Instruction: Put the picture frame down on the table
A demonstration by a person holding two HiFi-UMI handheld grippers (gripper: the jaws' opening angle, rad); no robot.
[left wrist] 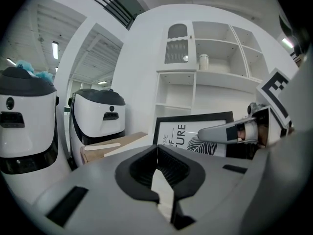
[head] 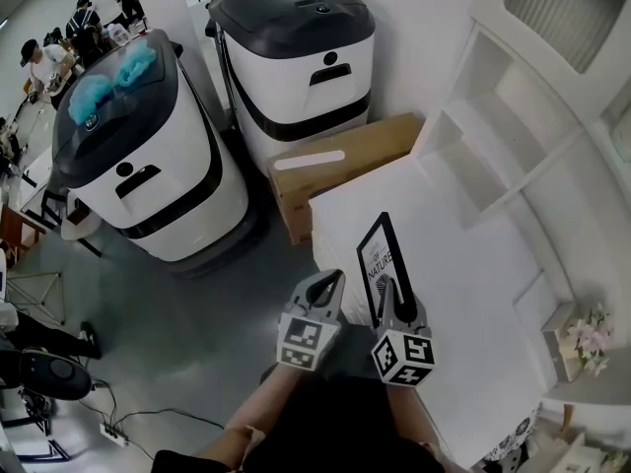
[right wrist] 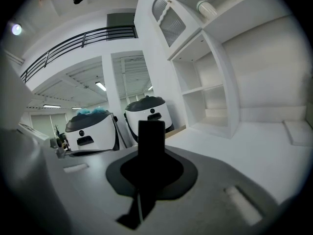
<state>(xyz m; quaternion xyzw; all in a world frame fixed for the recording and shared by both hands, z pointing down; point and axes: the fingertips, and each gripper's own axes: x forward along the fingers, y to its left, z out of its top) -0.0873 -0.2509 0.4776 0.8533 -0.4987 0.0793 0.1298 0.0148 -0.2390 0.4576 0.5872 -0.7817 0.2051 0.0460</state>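
The picture frame (head: 382, 256) is black with a white print and stands upright on edge above the near part of the white table (head: 473, 264). My right gripper (head: 393, 292) is shut on its lower edge. In the right gripper view the frame (right wrist: 151, 140) shows edge-on as a dark bar pinched between the jaws. My left gripper (head: 331, 278) hangs just left of it, off the table's edge, shut with nothing in it. From the left gripper view, the frame's face (left wrist: 184, 134) shows beyond the closed jaws (left wrist: 157, 152), with the right gripper's finger (left wrist: 221, 133) across it.
Two large white-and-black machines (head: 148, 156) (head: 296, 57) stand on the floor to the left. A cardboard box (head: 340, 161) sits against the table's far-left corner. White shelves (head: 513, 136) line the table's right side. A flower pot (head: 590, 338) is at the near right.
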